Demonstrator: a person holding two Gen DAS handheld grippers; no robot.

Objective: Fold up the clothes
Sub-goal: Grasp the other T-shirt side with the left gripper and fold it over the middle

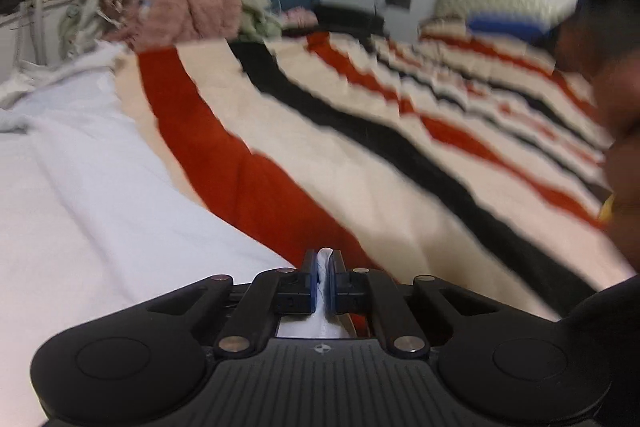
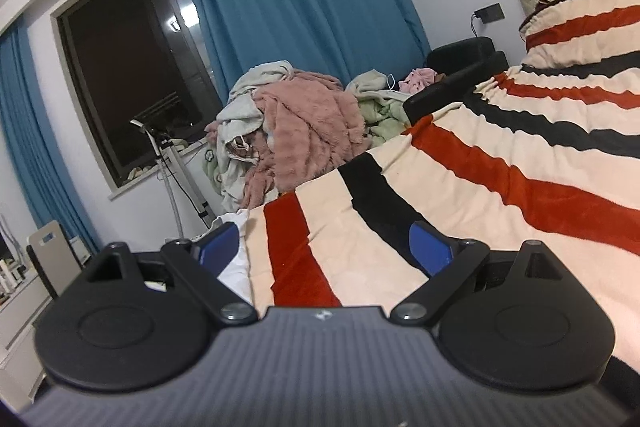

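1. Gripping a pinch of white cloth (image 1: 100,195), the left gripper (image 1: 323,281) has its jaws clenched on the fabric edge at bottom centre.
2. White cloth lies flat across the lower left, on the striped blanket (image 1: 360,155).
3. Right gripper (image 2: 326,247): jaws spread wide, nothing between them.
4. Judgement: cloth is light, soft, limp; best held at corners or hems.
5. Containers: none visible; unfolded clothes pile (image 2: 296,131) sits loose mid-frame.
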